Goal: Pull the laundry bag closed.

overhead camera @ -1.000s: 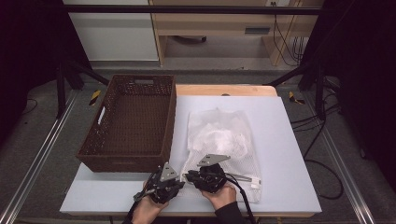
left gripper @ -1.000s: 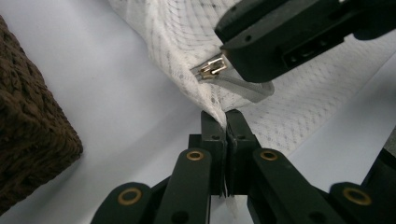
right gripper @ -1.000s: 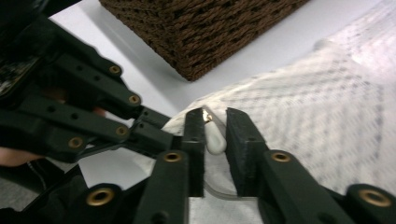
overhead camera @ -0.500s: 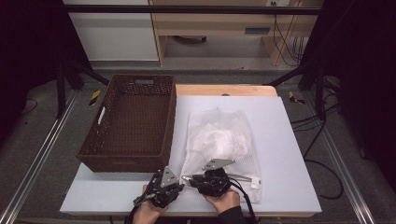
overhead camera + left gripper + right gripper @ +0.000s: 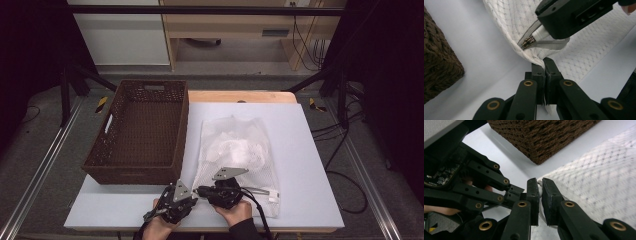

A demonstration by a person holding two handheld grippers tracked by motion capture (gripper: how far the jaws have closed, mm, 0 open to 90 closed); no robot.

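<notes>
A white mesh laundry bag point(image 5: 235, 145) lies flat on the table, its zipper end toward me. My left gripper point(image 5: 545, 65) is shut on the bag's near left corner, just below the metal zipper slider point(image 5: 527, 42). My right gripper point(image 5: 540, 188) comes in from the right, and its jaws have just been closing with the white zipper pull point(image 5: 541, 31) between them. They now pinch that pull. In the high view the left gripper point(image 5: 192, 196) and the right gripper point(image 5: 201, 190) meet tip to tip at the bag's corner.
An empty brown wicker basket point(image 5: 140, 130) stands on the left half of the white table point(image 5: 305, 150), close beside the bag. The table's near edge lies right under both hands. Metal rails run along both sides on the floor.
The right gripper has edged a little toward the left one at the bag's near corner. The left gripper, bag and basket have kept their places.
</notes>
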